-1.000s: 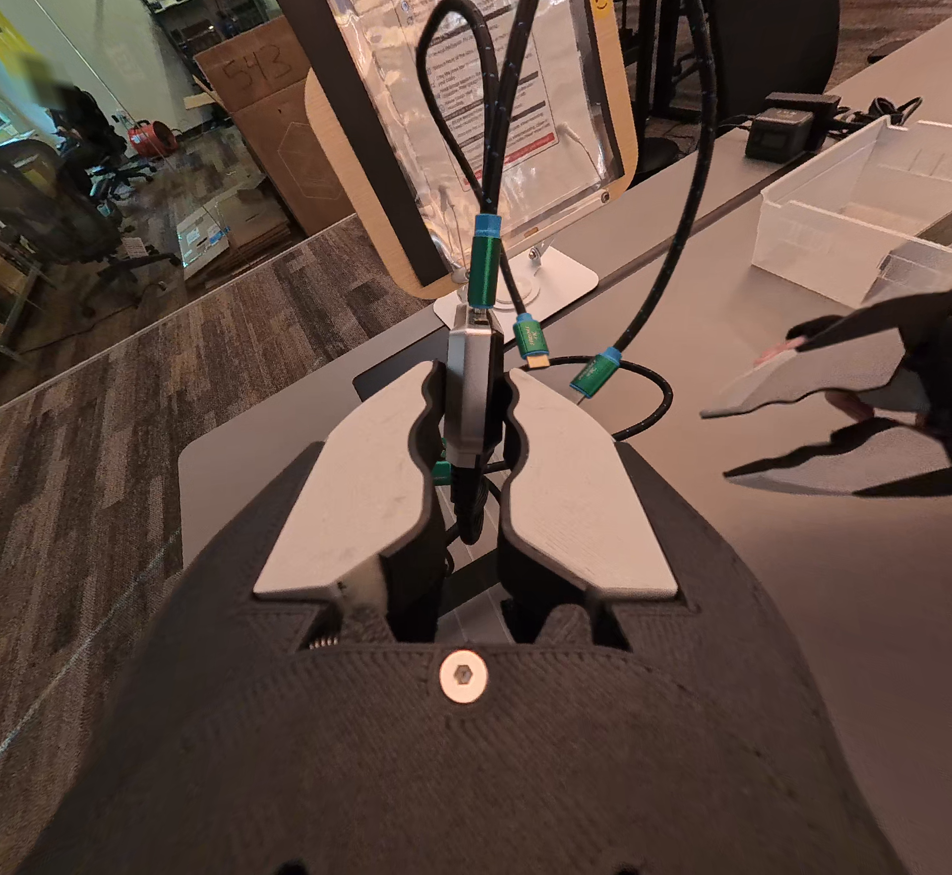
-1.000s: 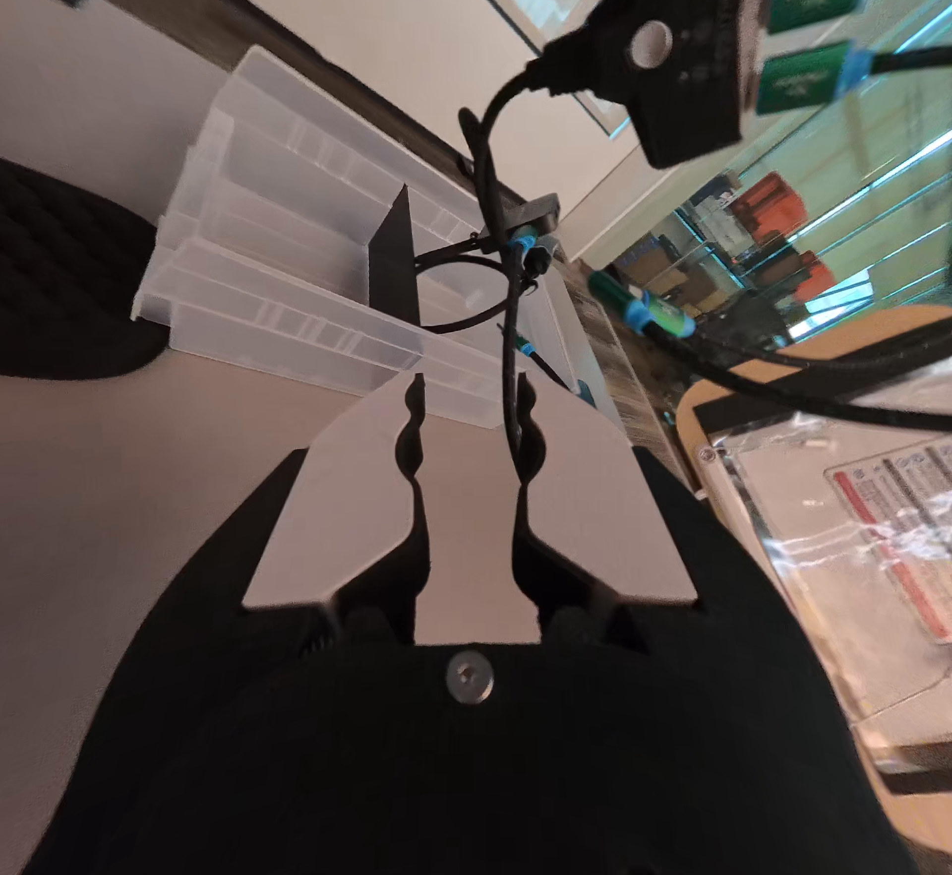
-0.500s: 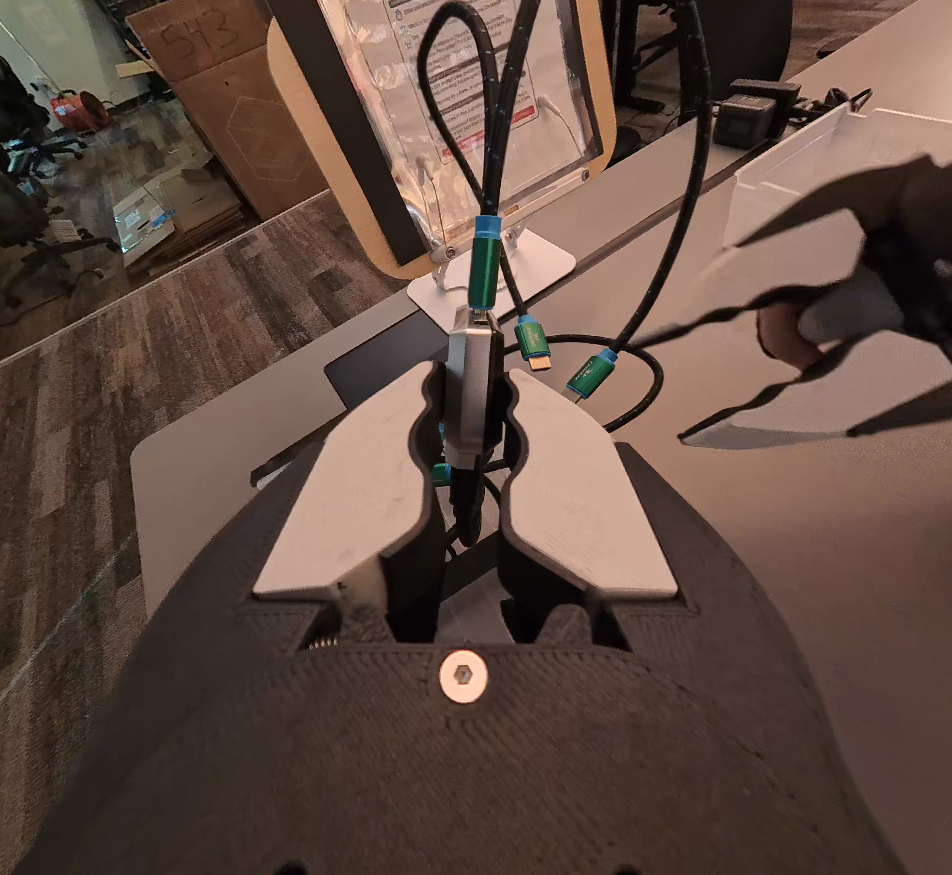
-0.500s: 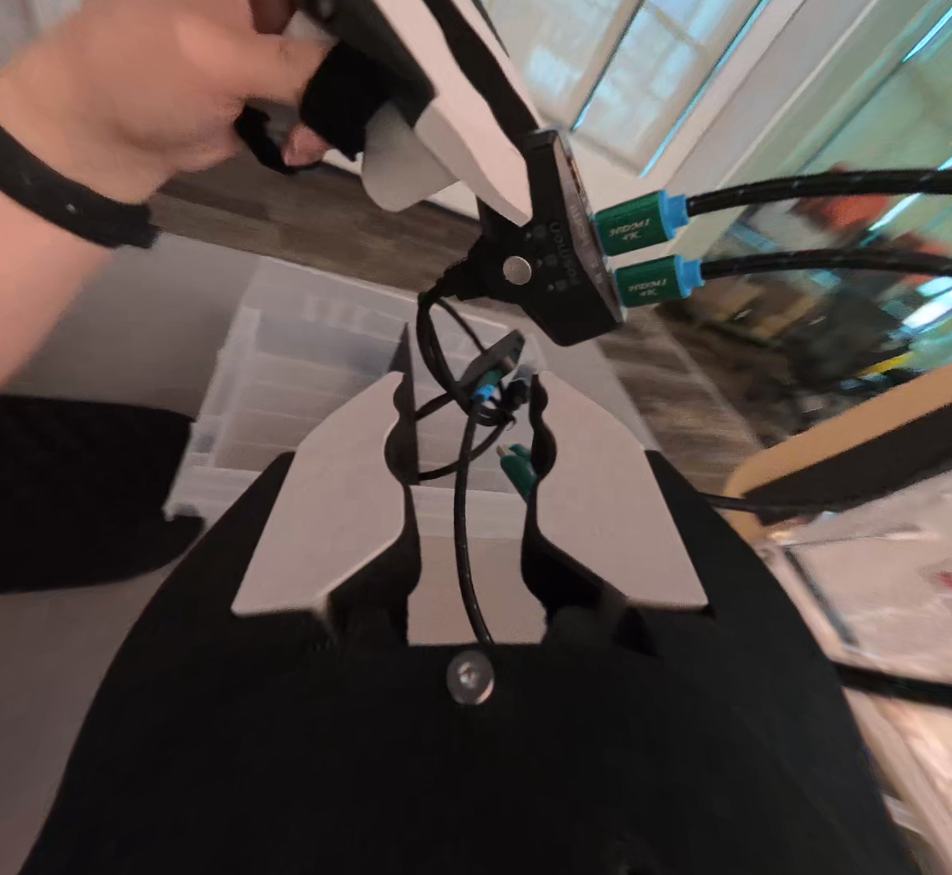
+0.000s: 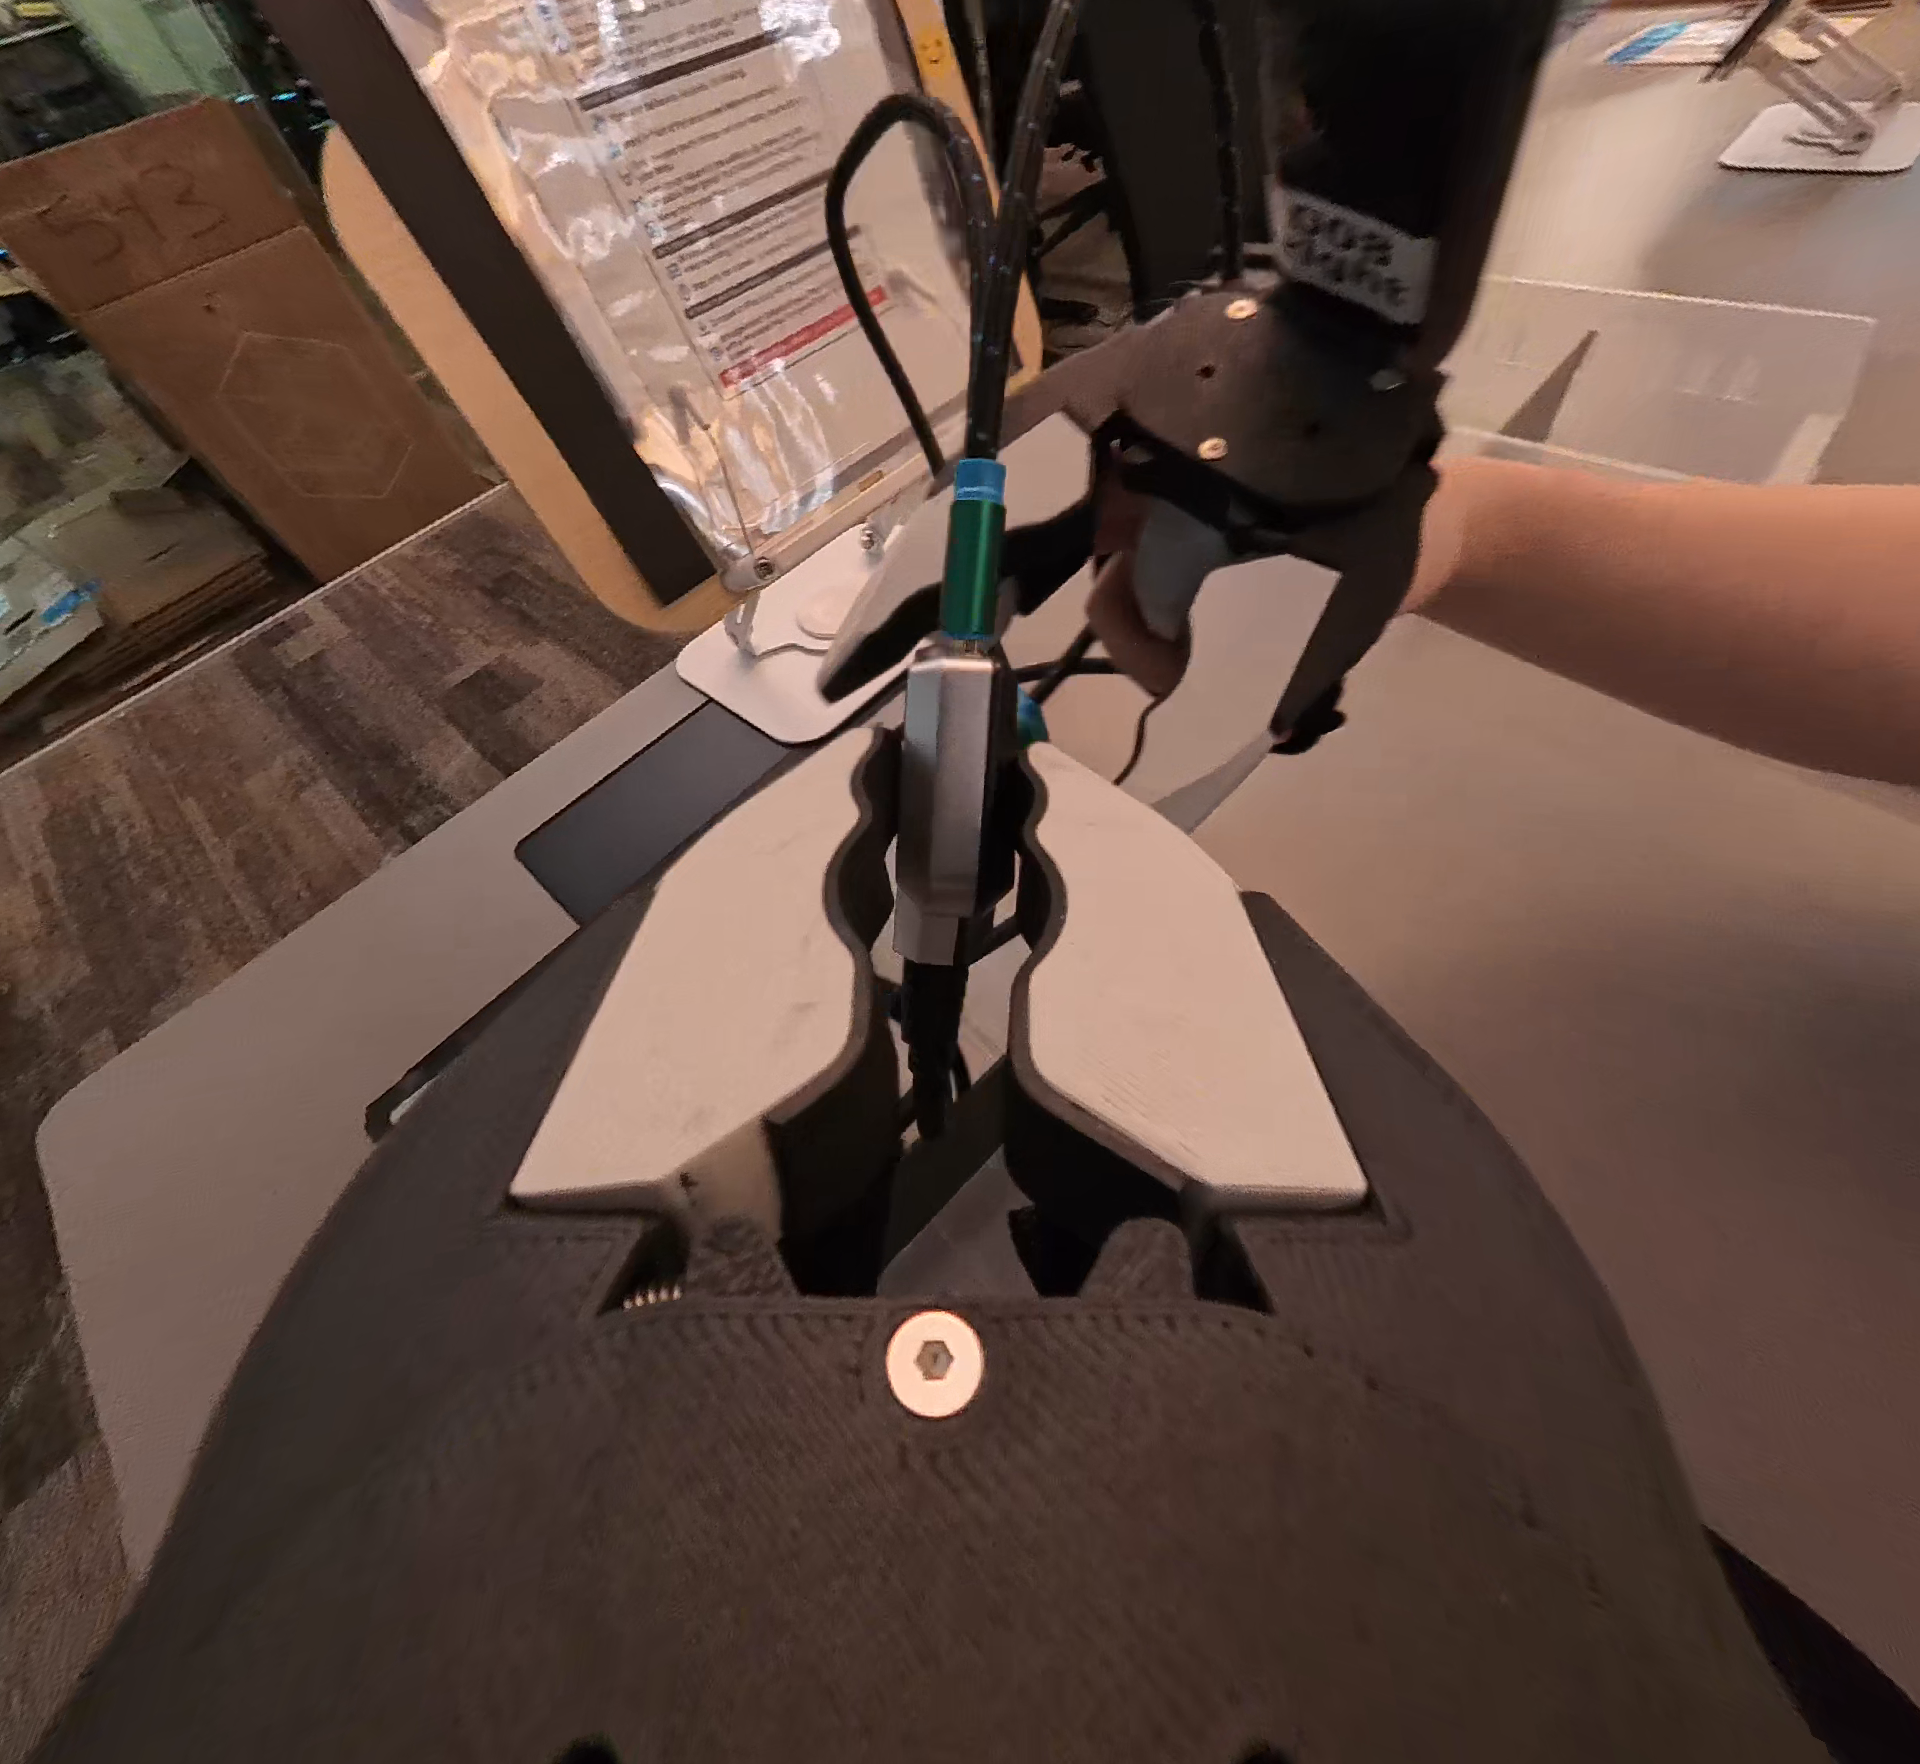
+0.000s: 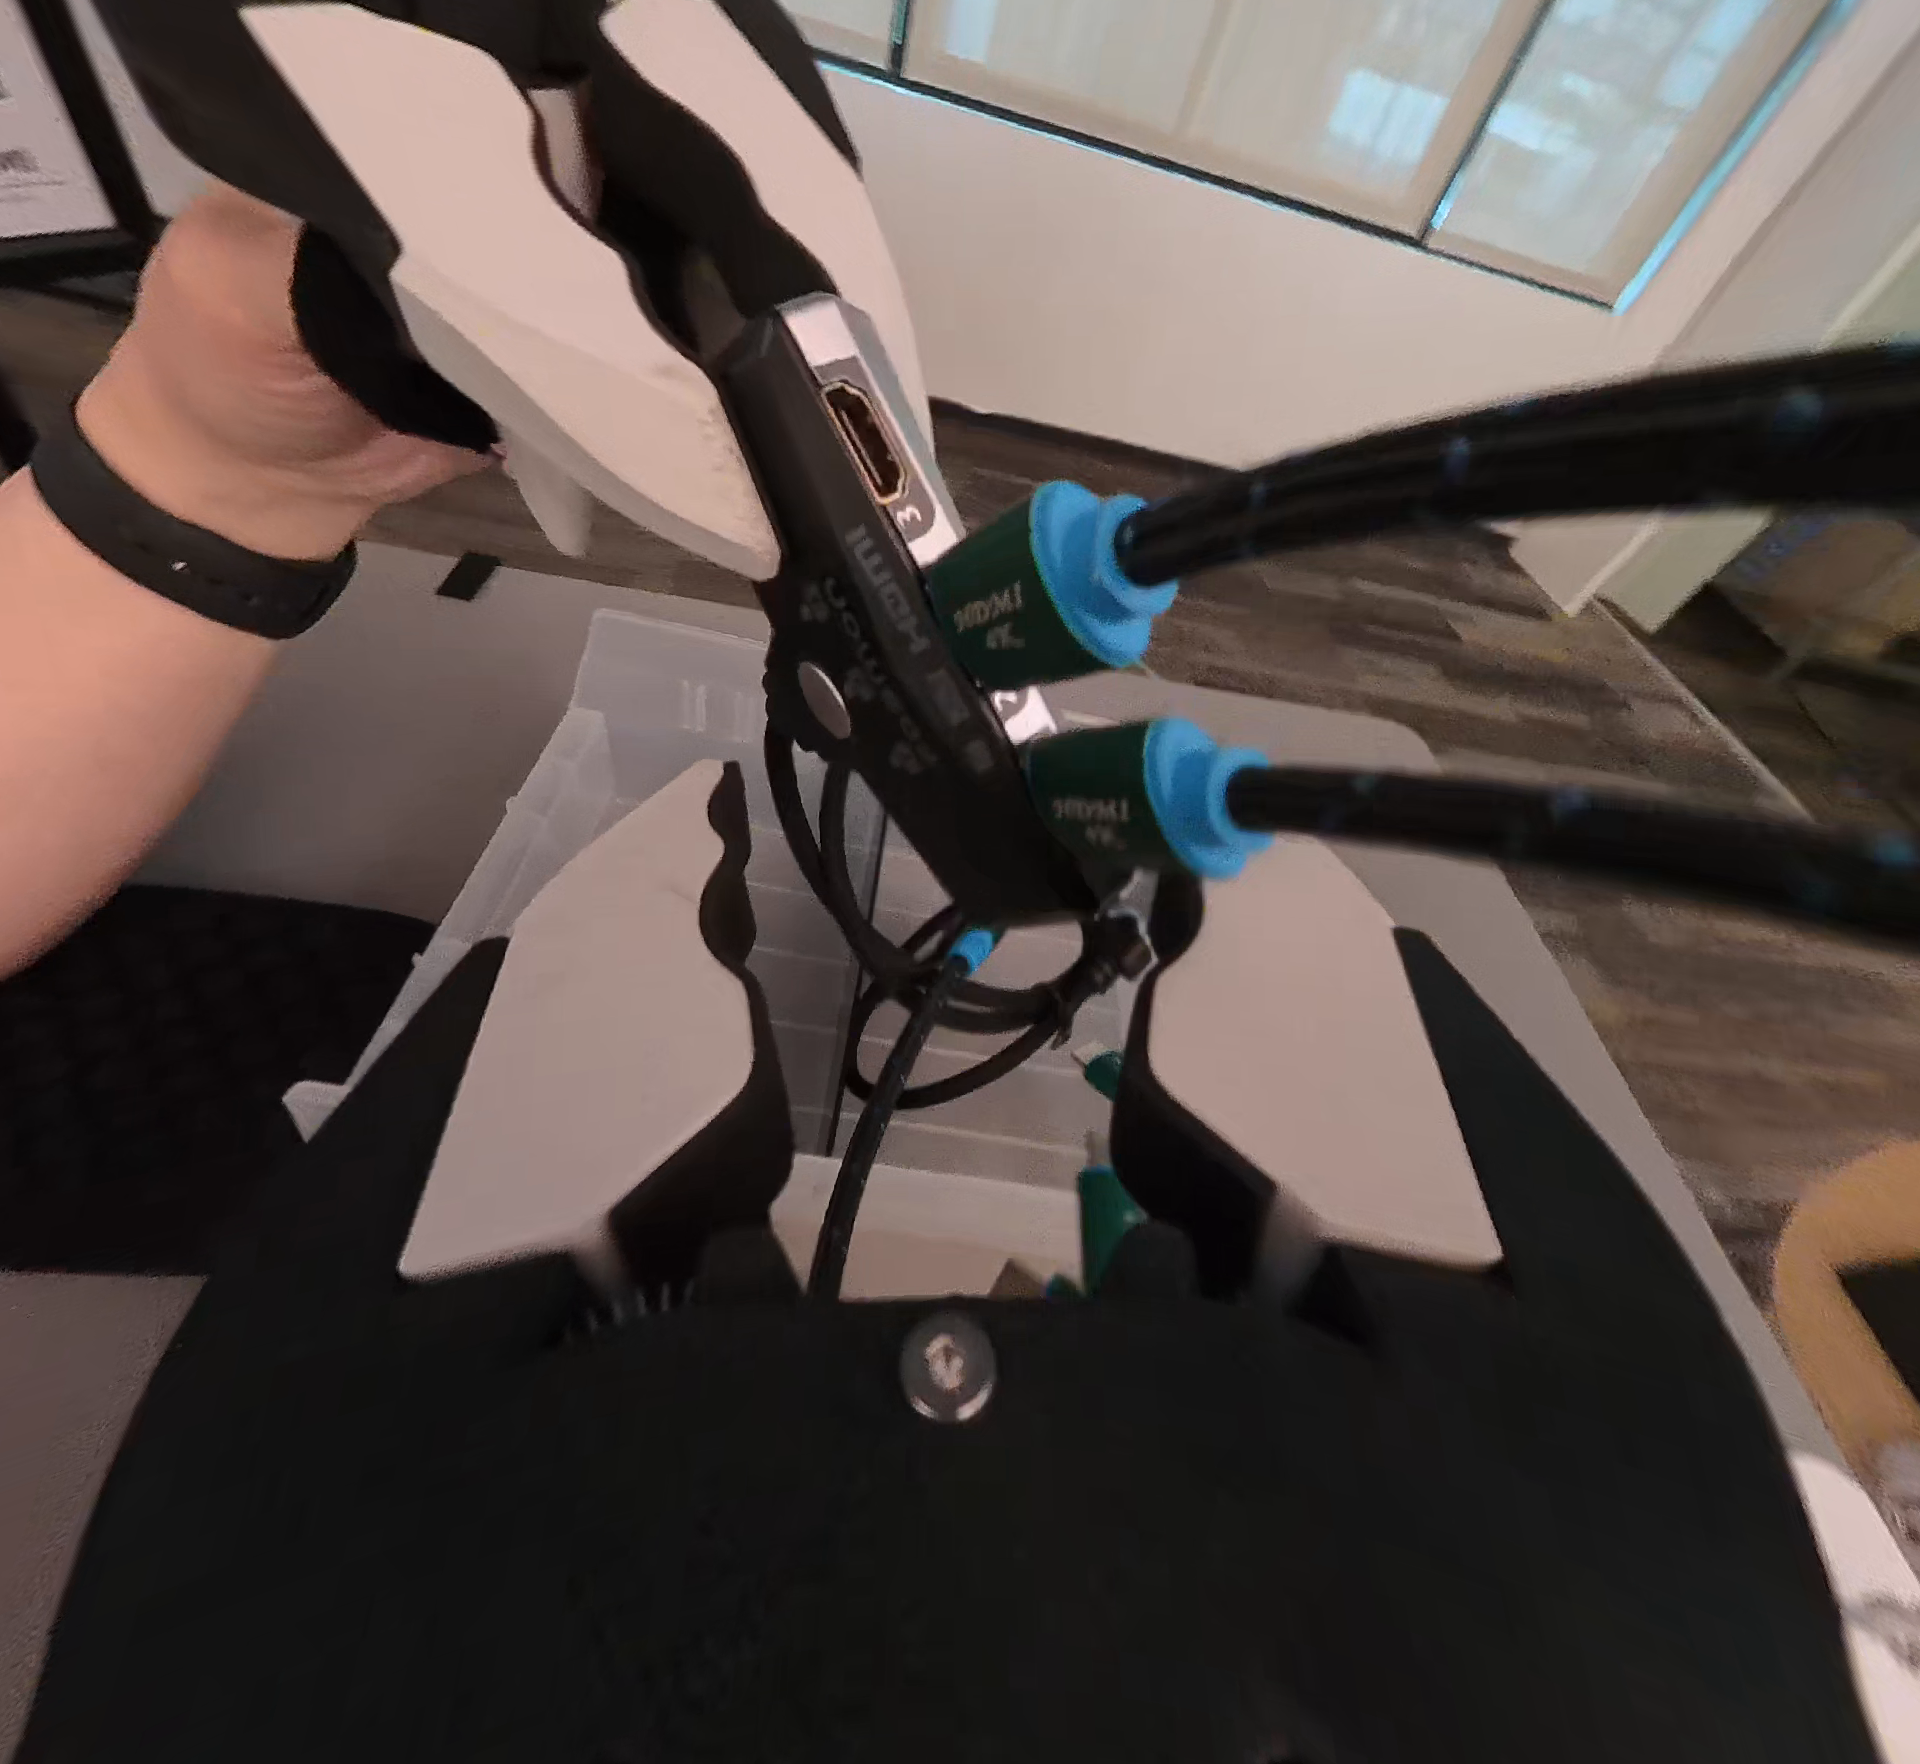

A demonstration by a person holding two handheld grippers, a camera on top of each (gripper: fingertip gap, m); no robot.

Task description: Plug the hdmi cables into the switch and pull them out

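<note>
My left gripper is shut on the HDMI switch, held edge-up above the table. A green plug with a blue collar sits in its top end, its black braided cable looping up. In the right wrist view the switch is black, with two green plugs seated and one port empty. My right gripper is open and empty, its fingertips at either side of the switch's lower end and close to the lower plug. The right gripper also shows in the left wrist view, just behind the plug.
A clear plastic bin with loose cables and a loose green plug lies under my right gripper. A black mat lies to its left. An acrylic sign stand stands behind the switch on the grey table.
My right gripper has come up from the table to the switch and opened wider. My left gripper has kept its hold on the switch while tilting it.
</note>
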